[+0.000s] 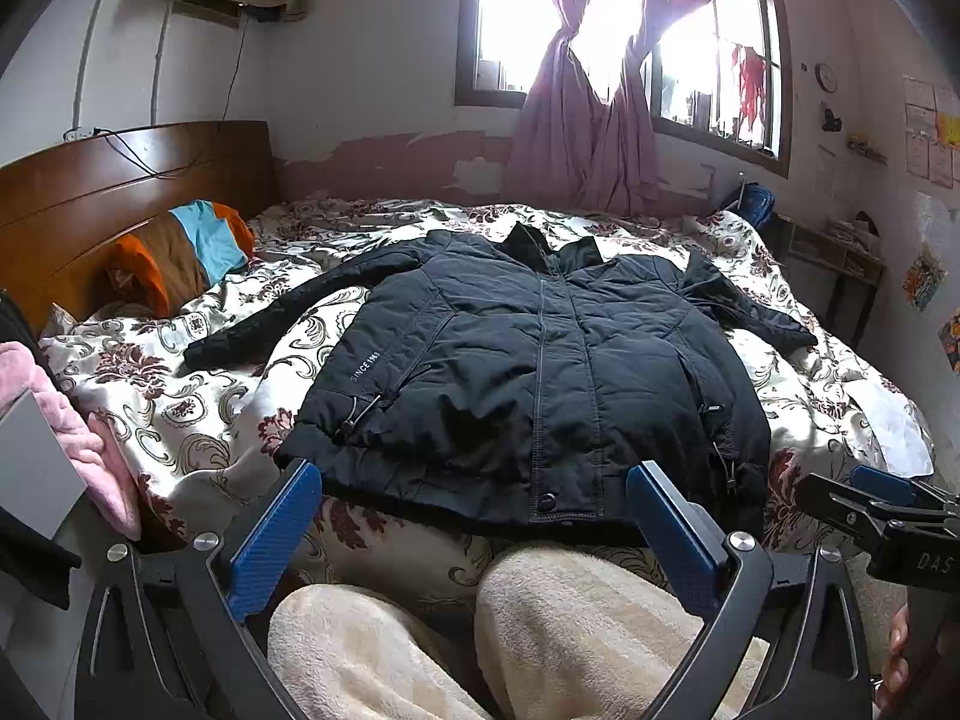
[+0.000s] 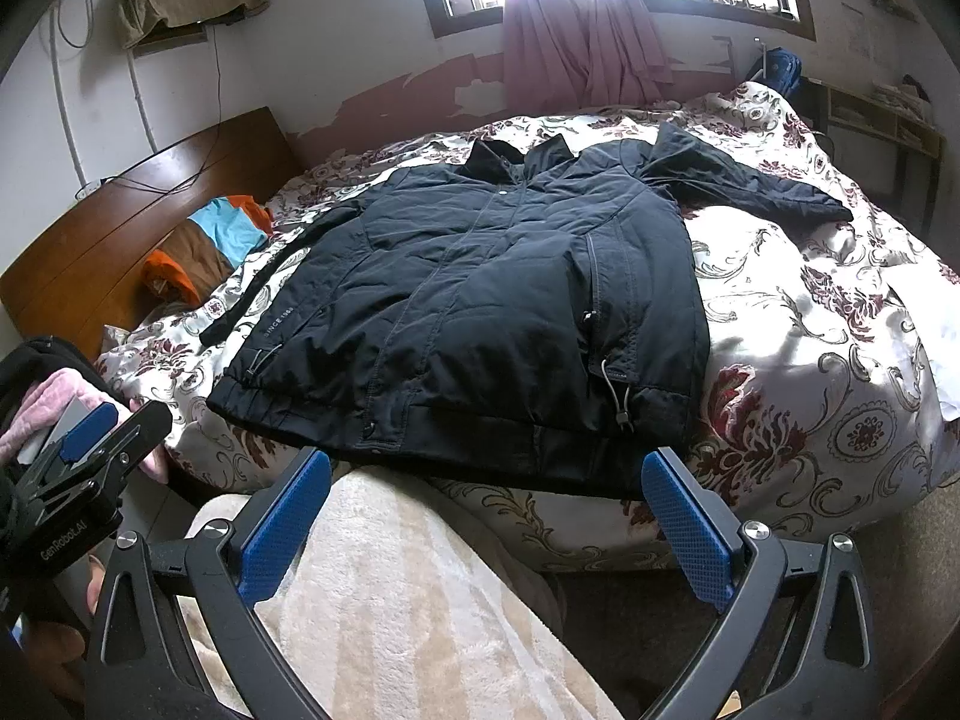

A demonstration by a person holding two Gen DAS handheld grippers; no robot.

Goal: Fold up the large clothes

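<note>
Both grippers, left gripper [image 1: 474, 522] and right gripper [image 2: 489, 510], are hovering wide open and empty just short of the jacket [image 1: 528, 372], which is lying flat, front up, sleeves spread, on the bed [image 1: 198, 420]. Folding is not yet begun; next probably calls for gripping a sleeve.

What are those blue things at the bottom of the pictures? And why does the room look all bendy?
Those blue things are the fingers of two grabbing tools that a person holds, one in each hand. Each tool has a tiny wide camera, which bends the room. One picture looks along the left hand-held gripper, the other along the right hand-held gripper. Both are open and hold nothing. On the flowery bed cover lies a dark jacket, spread flat with its sleeves out, waiting to be folded. The fluffy cream legs belong to the person.
</note>
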